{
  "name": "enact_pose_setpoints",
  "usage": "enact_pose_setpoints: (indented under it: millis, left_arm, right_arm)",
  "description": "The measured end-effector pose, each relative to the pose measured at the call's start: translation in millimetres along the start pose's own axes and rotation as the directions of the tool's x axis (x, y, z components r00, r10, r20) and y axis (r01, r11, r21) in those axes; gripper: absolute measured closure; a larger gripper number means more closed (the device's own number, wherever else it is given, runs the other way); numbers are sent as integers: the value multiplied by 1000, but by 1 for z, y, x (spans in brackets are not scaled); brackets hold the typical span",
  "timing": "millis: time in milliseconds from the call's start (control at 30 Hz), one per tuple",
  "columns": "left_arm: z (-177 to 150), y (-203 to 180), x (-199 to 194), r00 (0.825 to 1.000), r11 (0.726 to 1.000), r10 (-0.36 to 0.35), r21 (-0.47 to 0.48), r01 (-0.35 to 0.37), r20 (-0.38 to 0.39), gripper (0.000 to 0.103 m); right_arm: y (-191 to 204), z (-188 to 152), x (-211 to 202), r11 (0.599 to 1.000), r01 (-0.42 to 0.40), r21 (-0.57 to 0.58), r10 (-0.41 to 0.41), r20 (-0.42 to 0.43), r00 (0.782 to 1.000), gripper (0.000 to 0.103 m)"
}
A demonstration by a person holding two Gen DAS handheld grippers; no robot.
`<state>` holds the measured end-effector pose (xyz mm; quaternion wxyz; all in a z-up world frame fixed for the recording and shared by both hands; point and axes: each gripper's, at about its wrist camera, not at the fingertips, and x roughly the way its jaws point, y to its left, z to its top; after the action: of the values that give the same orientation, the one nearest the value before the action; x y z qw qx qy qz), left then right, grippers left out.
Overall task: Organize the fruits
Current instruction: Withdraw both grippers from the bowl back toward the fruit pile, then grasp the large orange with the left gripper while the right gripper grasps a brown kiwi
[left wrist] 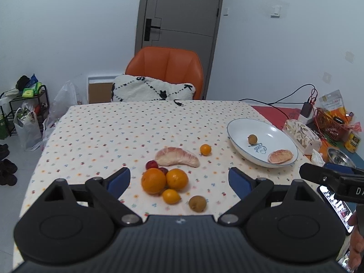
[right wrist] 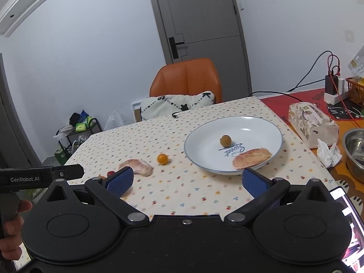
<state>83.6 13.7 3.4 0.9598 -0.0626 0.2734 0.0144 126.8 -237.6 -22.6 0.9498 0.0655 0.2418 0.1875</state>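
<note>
A white plate (left wrist: 236, 128) (right wrist: 200, 141) holds a small brown fruit (left wrist: 252, 139) (right wrist: 225, 140) and a pomelo segment (left wrist: 280, 156) (right wrist: 252, 157). On the dotted tablecloth lie a larger pomelo segment (left wrist: 177, 157) (right wrist: 138, 167), a small orange kumquat (left wrist: 205, 149) (right wrist: 163, 158), two oranges (left wrist: 153, 180) (left wrist: 177, 179), a second kumquat (left wrist: 171, 196), a brown fruit (left wrist: 197, 203) and red fruits (left wrist: 151, 165). My left gripper (left wrist: 179, 179) is open above the orange pile. My right gripper (right wrist: 187, 182) is open, empty, in front of the plate.
An orange chair (left wrist: 166, 68) with a cushion stands at the table's far side. To the right are a tissue box (right wrist: 312, 122), a crumpled tissue (right wrist: 328, 152), a steel bowl (right wrist: 355, 150), a red basket (left wrist: 329, 122), cables and a phone (left wrist: 336, 207).
</note>
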Motion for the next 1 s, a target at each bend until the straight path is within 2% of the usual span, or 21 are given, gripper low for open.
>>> enact_pose_setpoints:
  millis: [167,633,733,1000]
  left_arm:
    - [-5,12,-8,1000,1000,4,-27,-4,2,11]
    - [-27,39,-1,1000,999,5,-41,-5,0,14]
    - [-29,43,1,1000,999,0,-43,0,5,18]
    - [-34,55,13,1000,998,-16,-58,15,-17,35]
  right_arm:
    - [10,-3,-2,1000,-23,-14,22,-27,999,0]
    - [34,-18,9,996,-53,-67,48,-69,996,0]
    - [38,-21,14,996,-63,-61,59,-72,996,0]
    - [59,-29,31,988,-118,-99,109,-88,990,2]
